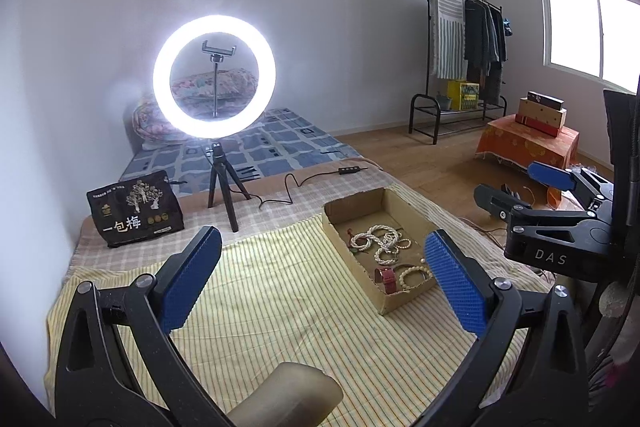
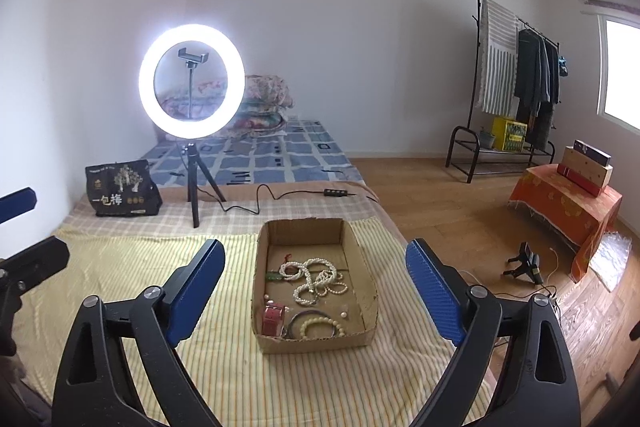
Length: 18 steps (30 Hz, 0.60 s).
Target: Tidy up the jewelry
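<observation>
Bedroom setting; striped yellow cloth (image 2: 320,379) over bed. Cardboard tray (image 2: 372,337) on cloth, holding pearl necklace (image 2: 316,279), bead bracelet (image 2: 320,327), red watch (image 2: 274,317). Left gripper (image 1: 324,283) and right gripper (image 2: 316,299): jaws spread, empty, raised short of tray. Recommended: descend vertically, pinch one strand only, avoid tangling.

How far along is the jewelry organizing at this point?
Nothing looks done yet. The pearl necklace, red watch and bead bracelet lie jumbled in the cardboard box, the necklace in a tangle. Nothing is in hand: the left tongs and right tongs are both open and empty above the striped cloth. All the sorting remains.
</observation>
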### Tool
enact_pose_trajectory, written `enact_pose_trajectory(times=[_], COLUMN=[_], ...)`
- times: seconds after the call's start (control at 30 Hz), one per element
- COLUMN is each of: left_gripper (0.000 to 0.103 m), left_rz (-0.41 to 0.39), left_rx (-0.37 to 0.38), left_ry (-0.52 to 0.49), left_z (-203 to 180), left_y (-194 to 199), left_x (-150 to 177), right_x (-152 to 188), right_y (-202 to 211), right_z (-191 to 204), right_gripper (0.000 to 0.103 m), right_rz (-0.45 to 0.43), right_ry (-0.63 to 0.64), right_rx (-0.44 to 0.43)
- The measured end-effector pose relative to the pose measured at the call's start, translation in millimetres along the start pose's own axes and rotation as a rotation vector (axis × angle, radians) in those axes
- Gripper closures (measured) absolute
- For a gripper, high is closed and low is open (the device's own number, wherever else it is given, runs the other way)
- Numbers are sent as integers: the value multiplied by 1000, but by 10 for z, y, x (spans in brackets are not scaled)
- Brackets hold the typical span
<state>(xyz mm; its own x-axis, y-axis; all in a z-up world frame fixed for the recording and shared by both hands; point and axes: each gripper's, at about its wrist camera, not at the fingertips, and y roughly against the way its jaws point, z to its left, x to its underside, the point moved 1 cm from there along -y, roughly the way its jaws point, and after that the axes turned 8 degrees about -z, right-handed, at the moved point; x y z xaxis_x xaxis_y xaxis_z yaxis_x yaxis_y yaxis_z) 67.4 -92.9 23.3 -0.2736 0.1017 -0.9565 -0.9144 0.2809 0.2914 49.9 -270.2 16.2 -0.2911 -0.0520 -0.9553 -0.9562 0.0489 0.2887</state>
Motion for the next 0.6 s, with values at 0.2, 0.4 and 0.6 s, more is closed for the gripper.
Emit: enact_pose_trajectory(times=[0.2,0.4,0.6], left_gripper=[0,0,0], left_rz=[0,6,5], left_rx=[-19,-25,-25], left_ry=[9,14,15], left_z=[61,82,80], left_y=[6,-10,-12], left_x=[26,39,37], right_x=[26,32,24], right_y=[-32,-58,-59], right_z=[-4,17,18], right_gripper=[11,11,11], right_rz=[14,23,23], right_ry=[-6,-3,-4], right_rx=[-3,-8,-7])
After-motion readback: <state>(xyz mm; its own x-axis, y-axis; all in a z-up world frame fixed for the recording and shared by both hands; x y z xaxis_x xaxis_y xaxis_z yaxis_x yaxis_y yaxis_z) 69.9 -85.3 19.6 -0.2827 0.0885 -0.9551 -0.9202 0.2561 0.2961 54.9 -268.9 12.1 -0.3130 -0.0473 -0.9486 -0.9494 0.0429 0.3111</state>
